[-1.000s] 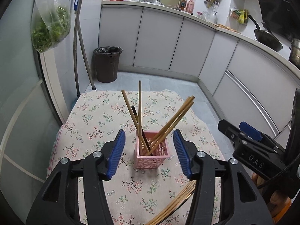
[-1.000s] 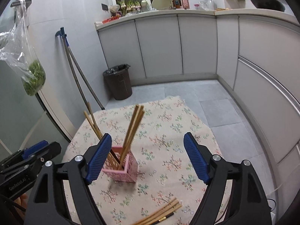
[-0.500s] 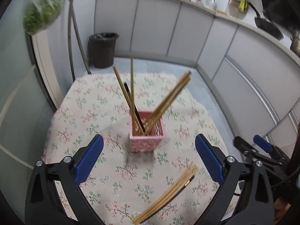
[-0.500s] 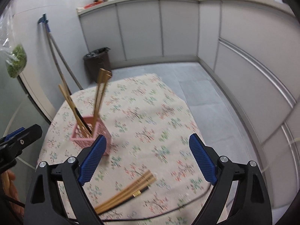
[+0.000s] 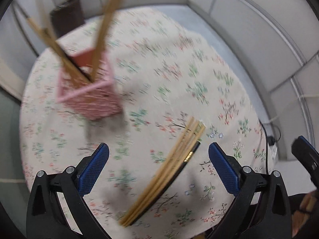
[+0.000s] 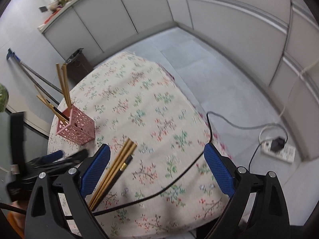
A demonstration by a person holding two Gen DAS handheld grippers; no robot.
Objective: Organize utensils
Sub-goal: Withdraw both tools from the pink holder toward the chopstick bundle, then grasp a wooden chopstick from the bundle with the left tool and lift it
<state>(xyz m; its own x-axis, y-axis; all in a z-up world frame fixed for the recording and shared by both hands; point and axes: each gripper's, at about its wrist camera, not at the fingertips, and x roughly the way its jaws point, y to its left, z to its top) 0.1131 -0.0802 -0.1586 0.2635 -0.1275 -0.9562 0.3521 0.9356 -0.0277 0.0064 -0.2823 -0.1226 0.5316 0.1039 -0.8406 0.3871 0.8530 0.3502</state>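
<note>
A pink perforated basket [image 5: 89, 91] stands on the floral tablecloth [image 5: 169, 69] and holds several wooden chopsticks [image 5: 101, 27]; it shows too in the right wrist view [image 6: 76, 127]. A loose bundle of wooden chopsticks with one black one [image 5: 167, 175] lies flat on the cloth, between the fingers of my left gripper [image 5: 158, 168], which is open and empty above it. In the right wrist view the bundle [image 6: 113, 169] lies by the left finger of my right gripper [image 6: 156, 171], which is open and empty.
A black cable [image 6: 179, 177] runs across the table's near edge to a power strip [image 6: 279, 149] on the floor. A dark bin [image 6: 78, 63] and mop handles [image 6: 33, 75] stand beyond the table. Cabinets curve round at the right.
Both grippers have tilted down and moved toward the loose chopstick bundle. The left view is blurred from motion and the basket has slid to its upper left. Both stay open.
</note>
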